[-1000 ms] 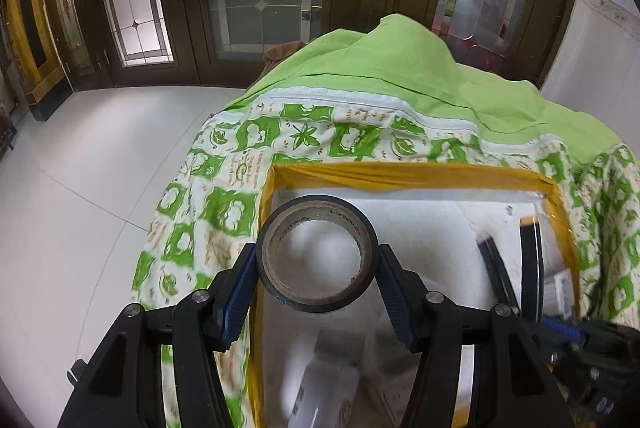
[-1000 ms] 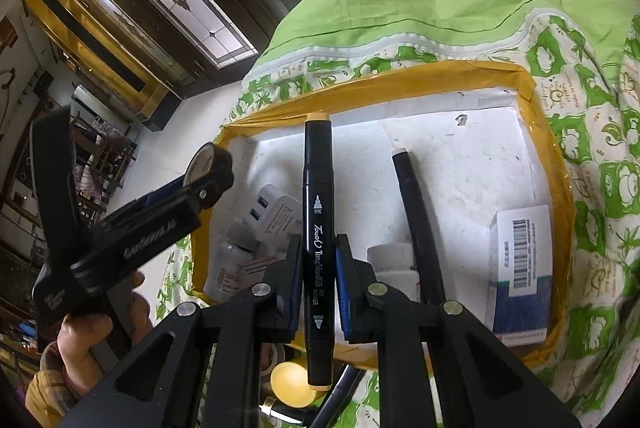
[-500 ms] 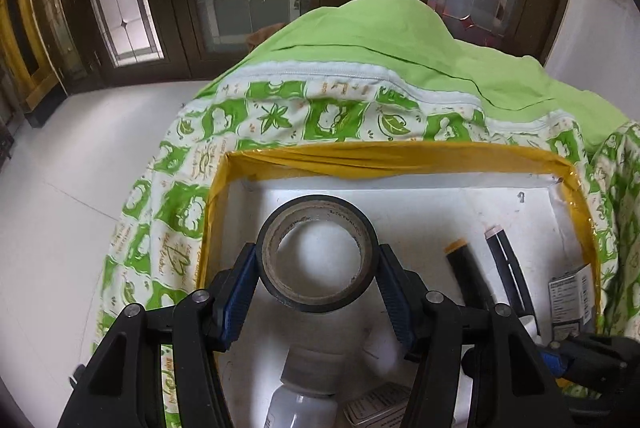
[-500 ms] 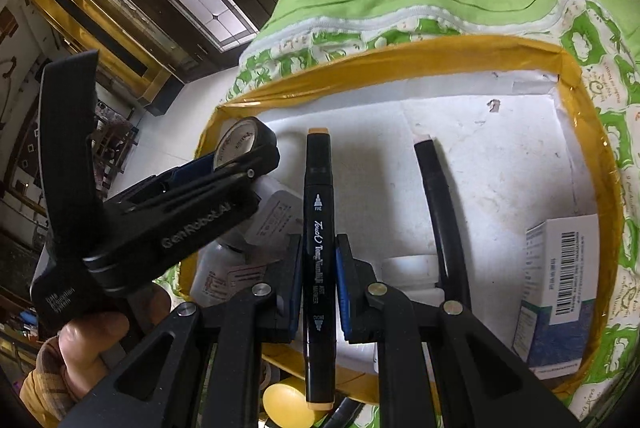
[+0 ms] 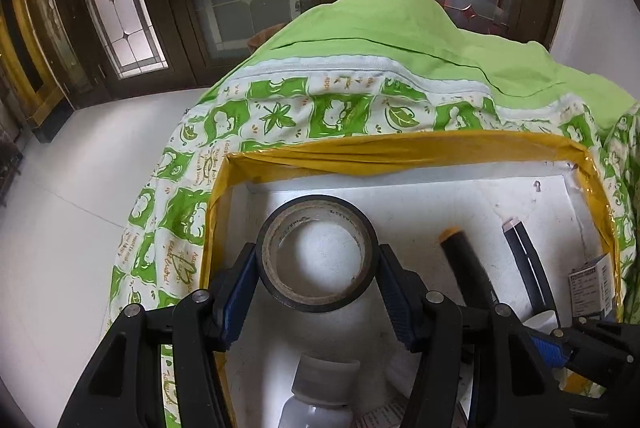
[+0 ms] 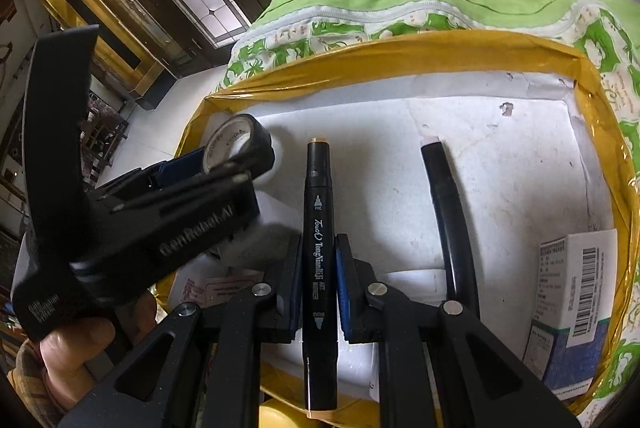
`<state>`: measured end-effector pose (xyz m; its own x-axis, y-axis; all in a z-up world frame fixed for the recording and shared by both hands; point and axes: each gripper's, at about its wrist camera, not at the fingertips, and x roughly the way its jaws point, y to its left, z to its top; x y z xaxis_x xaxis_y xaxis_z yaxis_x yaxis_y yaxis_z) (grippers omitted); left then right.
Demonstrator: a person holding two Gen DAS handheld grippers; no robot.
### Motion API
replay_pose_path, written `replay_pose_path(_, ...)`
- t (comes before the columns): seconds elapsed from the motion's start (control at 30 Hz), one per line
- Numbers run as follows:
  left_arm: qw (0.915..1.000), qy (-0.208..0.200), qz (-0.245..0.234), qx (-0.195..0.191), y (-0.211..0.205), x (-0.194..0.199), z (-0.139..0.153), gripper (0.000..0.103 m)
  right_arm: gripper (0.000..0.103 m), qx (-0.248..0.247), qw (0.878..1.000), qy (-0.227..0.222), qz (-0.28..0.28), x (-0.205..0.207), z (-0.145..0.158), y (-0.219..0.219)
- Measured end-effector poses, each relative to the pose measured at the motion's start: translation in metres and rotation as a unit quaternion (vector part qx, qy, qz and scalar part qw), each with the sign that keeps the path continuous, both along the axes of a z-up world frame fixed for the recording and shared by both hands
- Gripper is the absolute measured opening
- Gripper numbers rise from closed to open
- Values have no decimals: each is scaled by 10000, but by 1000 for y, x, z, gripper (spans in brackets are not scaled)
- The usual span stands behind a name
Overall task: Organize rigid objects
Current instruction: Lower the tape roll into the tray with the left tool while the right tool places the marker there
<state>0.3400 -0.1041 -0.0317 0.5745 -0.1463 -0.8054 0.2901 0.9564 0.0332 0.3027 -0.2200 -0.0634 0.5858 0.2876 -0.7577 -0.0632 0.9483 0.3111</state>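
Note:
My left gripper (image 5: 318,280) is shut on a black tape roll (image 5: 318,254), held with its hole facing up over the left part of a white foam box with a yellow taped rim (image 5: 400,147). In the right wrist view the tape roll (image 6: 236,143) and the left gripper (image 6: 240,163) hang above the box's left corner. My right gripper (image 6: 318,268) is shut on a black marker (image 6: 318,228) with an orange cap end, which points toward the far wall of the box (image 6: 400,51). That marker (image 5: 464,264) shows right of the tape roll.
A second black marker (image 6: 444,199) lies on the box floor, with a barcoded carton (image 6: 576,300) at its right wall. A white bottle (image 5: 320,396) and a white adapter (image 6: 272,211) sit near the left side. Green patterned cloth (image 5: 280,115) surrounds the box.
Both grippers have sunk toward the box and come closer together. The box fills more of each view. The tape roll and the marker stay gripped.

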Motion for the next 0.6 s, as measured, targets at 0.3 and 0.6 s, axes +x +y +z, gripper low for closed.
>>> replay_pose_path(0.3,9994,-268,-147,135,-4,-15,13,72,16,97,9998,-173,-48,-9,4,-3)
replay_pose_path(0.6,9975,-475,131,-497,40,-97,40,82,31,512,9957,-733,-251,-61,33,-26)
